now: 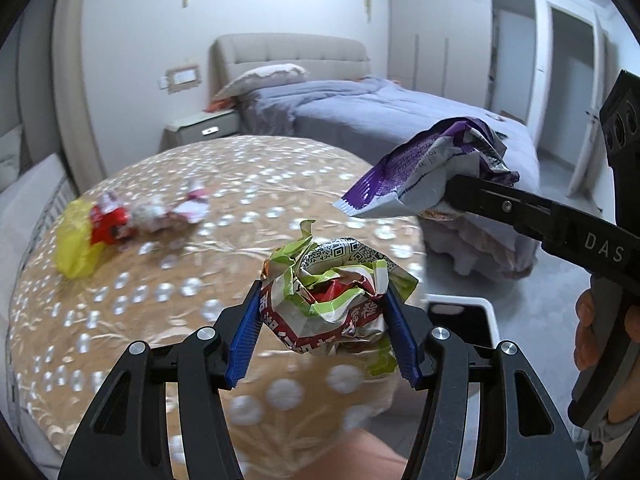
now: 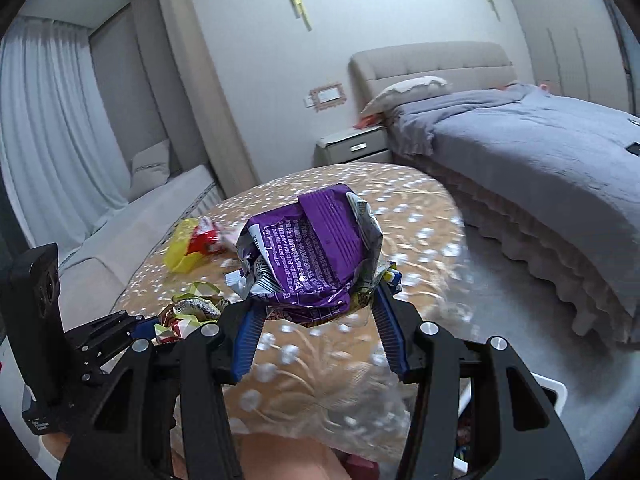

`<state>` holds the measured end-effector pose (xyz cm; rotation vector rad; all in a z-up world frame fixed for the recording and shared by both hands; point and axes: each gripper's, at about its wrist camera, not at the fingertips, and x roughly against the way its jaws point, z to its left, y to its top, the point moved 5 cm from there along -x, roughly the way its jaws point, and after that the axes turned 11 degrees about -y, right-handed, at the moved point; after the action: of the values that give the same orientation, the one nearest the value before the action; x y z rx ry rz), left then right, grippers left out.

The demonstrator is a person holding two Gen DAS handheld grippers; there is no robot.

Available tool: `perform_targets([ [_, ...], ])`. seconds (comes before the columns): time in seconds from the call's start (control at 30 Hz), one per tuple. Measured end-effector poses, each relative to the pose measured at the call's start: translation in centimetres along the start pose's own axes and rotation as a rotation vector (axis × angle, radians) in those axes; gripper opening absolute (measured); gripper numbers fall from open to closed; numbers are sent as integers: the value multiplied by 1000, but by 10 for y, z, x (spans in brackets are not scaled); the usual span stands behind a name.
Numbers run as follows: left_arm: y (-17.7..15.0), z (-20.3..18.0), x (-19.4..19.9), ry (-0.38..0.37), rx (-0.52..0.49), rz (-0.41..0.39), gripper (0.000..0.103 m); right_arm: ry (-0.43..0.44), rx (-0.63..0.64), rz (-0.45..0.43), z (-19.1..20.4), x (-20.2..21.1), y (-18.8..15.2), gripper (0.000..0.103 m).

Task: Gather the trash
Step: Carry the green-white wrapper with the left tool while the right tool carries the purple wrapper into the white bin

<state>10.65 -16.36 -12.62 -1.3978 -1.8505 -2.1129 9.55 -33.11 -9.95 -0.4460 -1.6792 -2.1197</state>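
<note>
Trash is in both tools at once, which suggests each hand carries its own piece so that one trip serves for two. The left tool [image 1: 324, 316] is clamped on a crumpled green and red wrapper [image 1: 336, 300], its blue pads pressing the ball from both sides at the lower centre of the left view. The right tool [image 2: 316, 300] is closed on a purple snack bag [image 2: 308, 252], which sits folded over the fingers at the centre of the right view. Both pieces are held up off the worktop [image 1: 140, 320], a round surface under a gold cloth with pale dots.

A white bin [image 1: 490, 320] shows at the lower right of the left view, just beyond the worktop edge; holding the pieces toward that side probably serves a drop into it.

More trash lies at the left of the left view: a yellow bag [image 1: 74, 240], a red wrapper [image 1: 110, 228] touching it, and a pale crumpled wrapper [image 1: 172, 210] just beside those. These would be for a later trip.
</note>
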Motion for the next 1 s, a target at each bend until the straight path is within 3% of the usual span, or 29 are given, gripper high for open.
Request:
perform_targets([
  [0.3,-5,-60,-42,-110,-65,38,57,-102,-54,6,-59,23,-25,53],
  [0.6,-27,-120,-101,-199,-149,136,57,-225,-131,53,-120,25,-58,53],
  [1.0,-77,-169,-212,-313,-216,321,57,-380,-226,224,-195,-20,-126,53],
])
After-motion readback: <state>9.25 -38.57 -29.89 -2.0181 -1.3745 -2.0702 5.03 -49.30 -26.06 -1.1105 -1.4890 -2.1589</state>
